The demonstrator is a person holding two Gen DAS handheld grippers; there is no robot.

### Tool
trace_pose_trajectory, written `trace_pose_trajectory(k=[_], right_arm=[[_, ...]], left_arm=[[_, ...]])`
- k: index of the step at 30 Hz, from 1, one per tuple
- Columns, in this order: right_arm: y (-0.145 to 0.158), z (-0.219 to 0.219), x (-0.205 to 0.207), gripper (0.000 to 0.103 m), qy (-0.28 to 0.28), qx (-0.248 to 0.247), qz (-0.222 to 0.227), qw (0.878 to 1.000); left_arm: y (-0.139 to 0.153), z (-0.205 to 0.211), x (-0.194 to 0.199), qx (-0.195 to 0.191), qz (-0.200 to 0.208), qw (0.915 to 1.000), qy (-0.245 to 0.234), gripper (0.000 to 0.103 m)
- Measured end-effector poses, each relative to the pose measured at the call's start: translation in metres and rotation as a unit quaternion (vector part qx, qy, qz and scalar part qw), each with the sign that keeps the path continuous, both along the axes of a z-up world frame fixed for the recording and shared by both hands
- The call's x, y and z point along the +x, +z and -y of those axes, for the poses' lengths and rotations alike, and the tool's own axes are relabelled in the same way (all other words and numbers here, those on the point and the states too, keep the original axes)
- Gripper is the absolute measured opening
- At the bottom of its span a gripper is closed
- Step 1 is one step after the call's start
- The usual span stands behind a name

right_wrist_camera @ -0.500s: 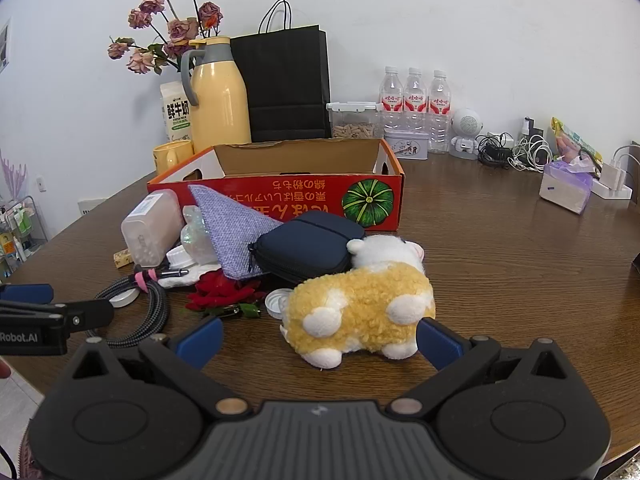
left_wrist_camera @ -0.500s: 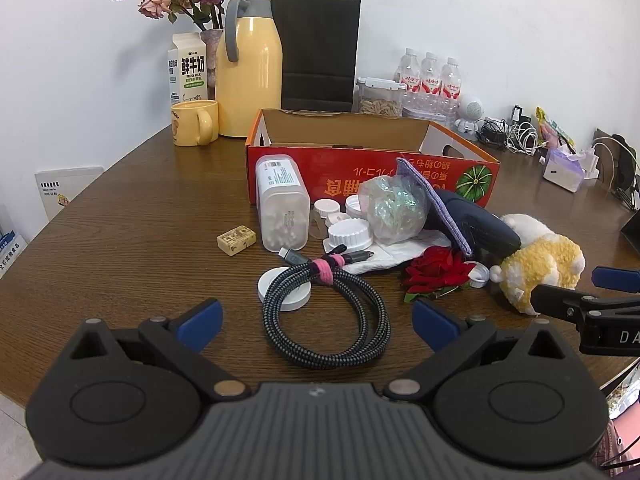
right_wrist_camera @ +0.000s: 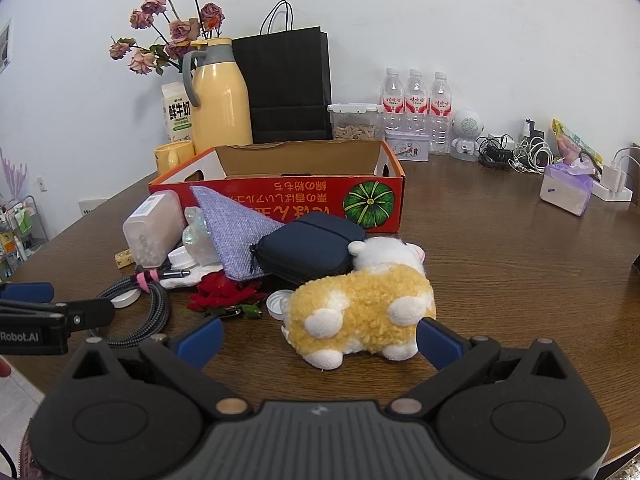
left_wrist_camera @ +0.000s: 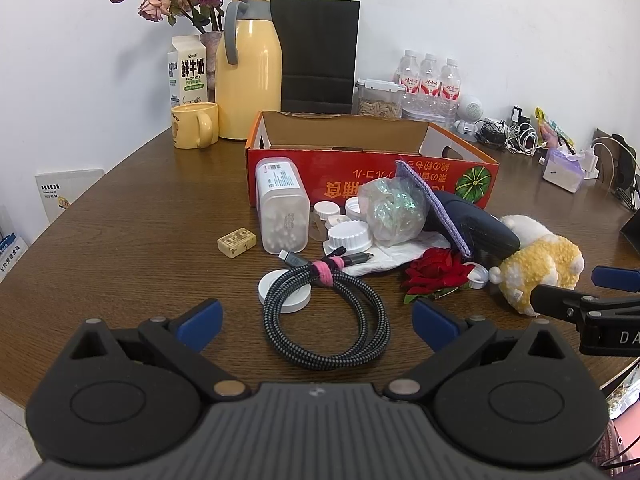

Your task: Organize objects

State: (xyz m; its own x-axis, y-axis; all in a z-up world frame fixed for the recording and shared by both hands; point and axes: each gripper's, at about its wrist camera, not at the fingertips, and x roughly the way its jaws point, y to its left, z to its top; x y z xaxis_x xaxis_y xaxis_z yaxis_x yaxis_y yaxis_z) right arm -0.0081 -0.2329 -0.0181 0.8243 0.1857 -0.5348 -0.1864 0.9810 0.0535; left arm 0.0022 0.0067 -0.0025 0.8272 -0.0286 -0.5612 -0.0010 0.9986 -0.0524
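A heap of loose items lies in front of an open red cardboard box (left_wrist_camera: 372,168) (right_wrist_camera: 280,200). In the left wrist view my left gripper (left_wrist_camera: 318,324) stands open just short of a coiled braided cable (left_wrist_camera: 332,312), nothing between its fingers. Behind the cable are a clear tub of white balls (left_wrist_camera: 282,208), white caps (left_wrist_camera: 350,234), a crinkled plastic bag (left_wrist_camera: 394,210), a red rose (left_wrist_camera: 436,272) and a navy pouch (left_wrist_camera: 472,224). My right gripper (right_wrist_camera: 318,338) is open with a yellow and white plush toy (right_wrist_camera: 360,308) close before it, its right fingertip (right_wrist_camera: 436,340) beside the toy's rear.
At the back stand a yellow flask (left_wrist_camera: 248,72), a mug (left_wrist_camera: 194,124), a milk carton (left_wrist_camera: 188,72), a black paper bag (left_wrist_camera: 316,52), water bottles (right_wrist_camera: 416,108) and a snack container (right_wrist_camera: 356,120). Chargers, cables and a tissue pack (right_wrist_camera: 566,188) crowd the far right. The table edge curves at left.
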Motion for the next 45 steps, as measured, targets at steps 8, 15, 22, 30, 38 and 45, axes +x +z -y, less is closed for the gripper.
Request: trace_pose_trajectory(k=[8,15,22,30,38,45], right_arm=[[0.0009,-0.0003,-0.0006,0.103,0.0,0.0,0.002,1.0],[0.0008,-0.0002,-0.0005,0.103,0.0,0.0,0.002,1.0],[0.0009,0.0,-0.0007,0.103,0.0,0.0,0.002,1.0],[0.0008,0.0003,-0.0008,0.103,0.0,0.0,0.002,1.0],[0.0008,0.0007,-0.0007,0.103,0.0,0.0,0.002,1.0],[-0.0009,0.0031,-0.0017,0.103,-0.003,0.001,0.002,1.0]], left_arm=[[0.0011,-0.0002,0.0003,0.001,0.001,1.0,0.001,0.103],[0.0011,-0.0002,0.0003,0.001,0.001,1.0,0.0,0.103],[0.0009,0.0,0.0002,0.001,0.001,1.0,0.0,0.103],[0.0009,0.0001,0.0003,0.001,0.001,1.0,0.0,0.103],[0.0006,0.0003,0.0002,0.001,0.001,1.0,0.0,0.103],[0.0007,-0.0001,0.0004,0.001,0.0,1.0,0.0,0.103]])
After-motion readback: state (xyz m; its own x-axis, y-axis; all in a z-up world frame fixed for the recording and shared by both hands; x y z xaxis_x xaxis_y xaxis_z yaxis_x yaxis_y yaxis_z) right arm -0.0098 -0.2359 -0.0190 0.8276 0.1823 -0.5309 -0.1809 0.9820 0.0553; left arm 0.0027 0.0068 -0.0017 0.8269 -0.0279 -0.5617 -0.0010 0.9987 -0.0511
